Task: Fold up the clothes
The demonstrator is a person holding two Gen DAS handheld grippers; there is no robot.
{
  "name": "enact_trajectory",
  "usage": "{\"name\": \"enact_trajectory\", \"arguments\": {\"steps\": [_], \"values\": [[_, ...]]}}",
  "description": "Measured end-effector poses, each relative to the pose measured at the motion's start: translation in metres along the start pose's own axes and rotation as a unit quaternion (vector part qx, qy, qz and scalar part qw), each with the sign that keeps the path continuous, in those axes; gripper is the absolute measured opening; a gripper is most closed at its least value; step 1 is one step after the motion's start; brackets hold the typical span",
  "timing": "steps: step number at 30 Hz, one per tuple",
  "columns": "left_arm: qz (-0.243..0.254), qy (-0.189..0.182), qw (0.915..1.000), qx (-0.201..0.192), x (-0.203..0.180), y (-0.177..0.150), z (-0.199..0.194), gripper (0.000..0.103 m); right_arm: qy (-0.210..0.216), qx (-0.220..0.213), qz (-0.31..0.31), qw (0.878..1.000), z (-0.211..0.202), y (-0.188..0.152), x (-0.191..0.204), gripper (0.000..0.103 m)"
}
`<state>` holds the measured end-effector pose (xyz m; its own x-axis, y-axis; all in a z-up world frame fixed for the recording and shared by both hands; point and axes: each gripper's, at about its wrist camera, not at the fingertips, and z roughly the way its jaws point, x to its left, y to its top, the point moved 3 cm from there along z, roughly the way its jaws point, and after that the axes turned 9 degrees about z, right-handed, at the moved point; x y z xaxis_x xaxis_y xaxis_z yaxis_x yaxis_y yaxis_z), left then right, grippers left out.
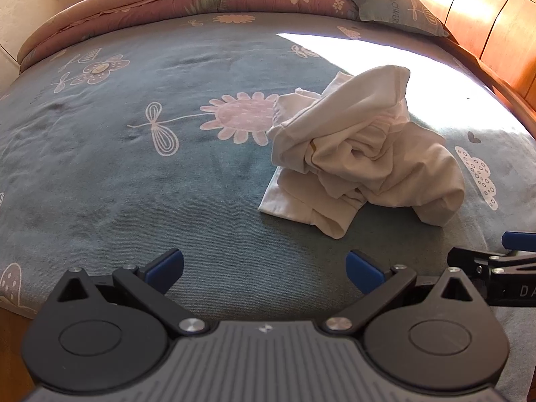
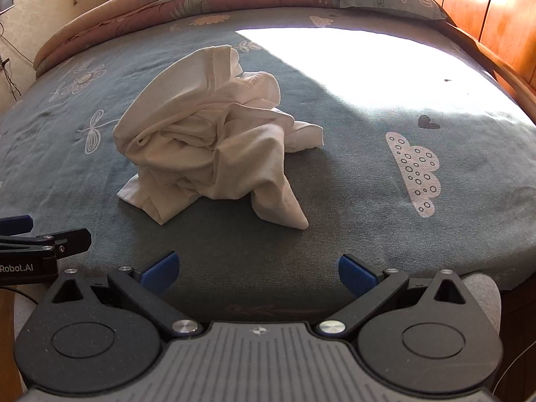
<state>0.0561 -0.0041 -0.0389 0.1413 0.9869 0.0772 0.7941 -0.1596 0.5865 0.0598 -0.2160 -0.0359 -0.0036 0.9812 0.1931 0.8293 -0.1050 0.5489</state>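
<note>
Left gripper (image 1: pixel 264 269): blue-tipped fingers spread wide apart, nothing between them, hovering over the near edge of the bed.
Right gripper (image 2: pixel 257 273): same deal, fingers wide apart and holding nothing, also low over the near edge.
White garment (image 1: pixel 361 154): crumpled in a heap, not folded at all. Sits ahead and to the right of the left gripper, ahead and a bit left of the right gripper (image 2: pixel 214 134). Neither tool touches it, both are clearly short of it.
Garment shape: bunched up in the middle, one flat bit sticking out toward the grippers on its left side, another lump drooping down on its right.
Bed sheet (image 1: pixel 134 184): grey-blue with pink flower, bow and cloud prints, garment lies right on it.
Sunlight patch (image 2: pixel 368 67): bright spot on the sheet beyond the garment, to the right.
Quilt (image 1: pixel 167 3): folded pink floral one along the far edge of the bed.
Pillow (image 2: pixel 385 0): at the far right corner, next to the quilt.
Headboard (image 2: pixel 495 23): wooden, runs along the right side.
</note>
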Motion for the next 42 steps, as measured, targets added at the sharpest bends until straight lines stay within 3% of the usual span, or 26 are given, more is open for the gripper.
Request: {"name": "enact_trajectory", "arguments": {"steps": [7, 15, 21, 28, 39, 42], "values": [[0.020, 0.003, 0.9998, 0.003, -0.006, 0.026, 0.014, 0.102, 0.000, 0.007, 0.017, 1.000, 0.011, 0.011, -0.012, 0.103], [0.060, 0.009, 0.9977, -0.029, -0.021, 0.089, 0.026, 0.102, 0.001, 0.018, 0.036, 0.999, 0.020, 0.024, -0.025, 0.103], [0.107, 0.024, 0.9938, -0.018, -0.040, 0.115, 0.065, 0.102, -0.005, 0.022, 0.055, 0.998, 0.025, 0.032, -0.038, 0.103], [0.081, 0.032, 0.9962, -0.009, 0.002, 0.119, 0.085, 0.103, -0.010, 0.021, 0.071, 0.997, 0.026, 0.038, -0.050, 0.103], [0.063, 0.086, 0.9943, 0.008, 0.043, 0.104, 0.084, 0.102, -0.001, 0.022, 0.066, 0.998, 0.031, 0.041, -0.044, 0.103], [0.068, 0.046, 0.9965, -0.013, 0.028, 0.106, 0.073, 0.102, 0.001, 0.020, 0.063, 0.998, 0.030, 0.043, -0.041, 0.103]]}}
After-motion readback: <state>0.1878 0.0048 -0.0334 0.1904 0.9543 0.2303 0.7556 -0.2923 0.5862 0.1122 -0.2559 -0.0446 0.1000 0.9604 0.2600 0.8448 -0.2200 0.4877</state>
